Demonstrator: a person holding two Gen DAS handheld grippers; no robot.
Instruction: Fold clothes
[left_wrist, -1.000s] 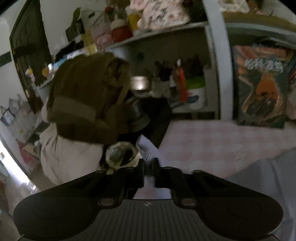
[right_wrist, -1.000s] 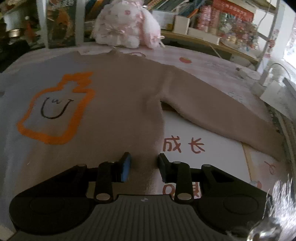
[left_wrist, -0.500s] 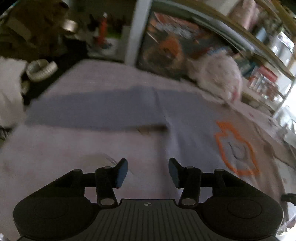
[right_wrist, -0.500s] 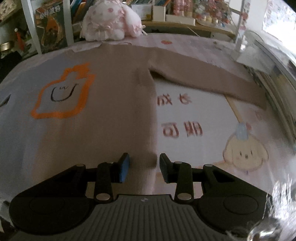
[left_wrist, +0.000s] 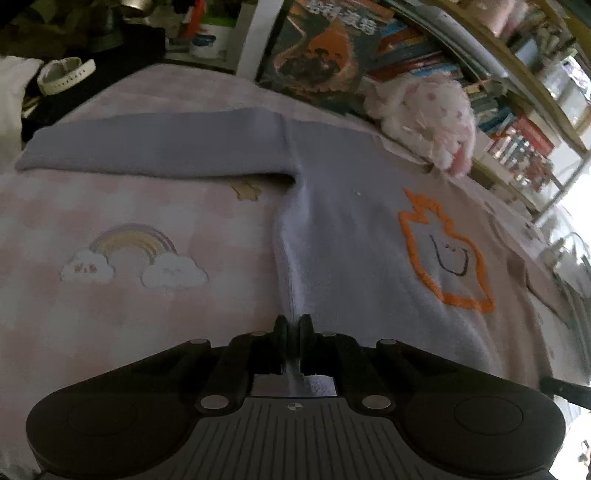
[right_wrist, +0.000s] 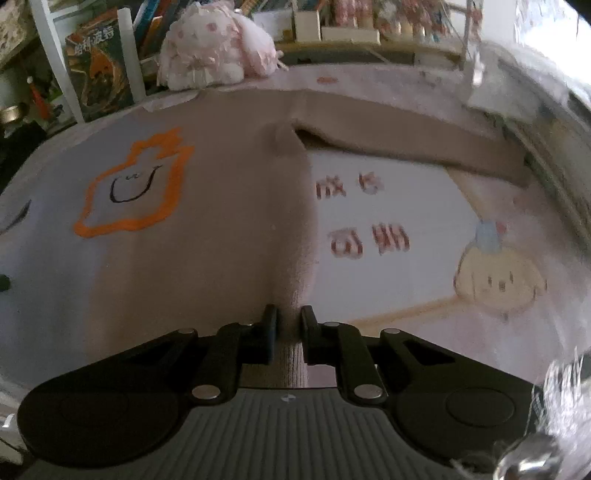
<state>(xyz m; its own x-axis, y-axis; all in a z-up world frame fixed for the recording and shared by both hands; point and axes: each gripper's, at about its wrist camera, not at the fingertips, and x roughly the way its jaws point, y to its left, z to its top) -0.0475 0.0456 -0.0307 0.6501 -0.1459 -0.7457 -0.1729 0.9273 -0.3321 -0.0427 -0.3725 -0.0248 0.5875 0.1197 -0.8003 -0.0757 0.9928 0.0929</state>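
The sweater lies flat on the mat, sleeves out. The left gripper is clenched on its near left hem; the right gripper is closing on the near right hem. Next, I judge, both lift the hem toward the far collar.

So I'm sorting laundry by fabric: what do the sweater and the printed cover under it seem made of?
Sweater: apparently soft matte knit; ribbed hem at the right tongs, fuzzy surface. Cover: probably plush fleece or flannel; matte, soft-edged rainbow print.
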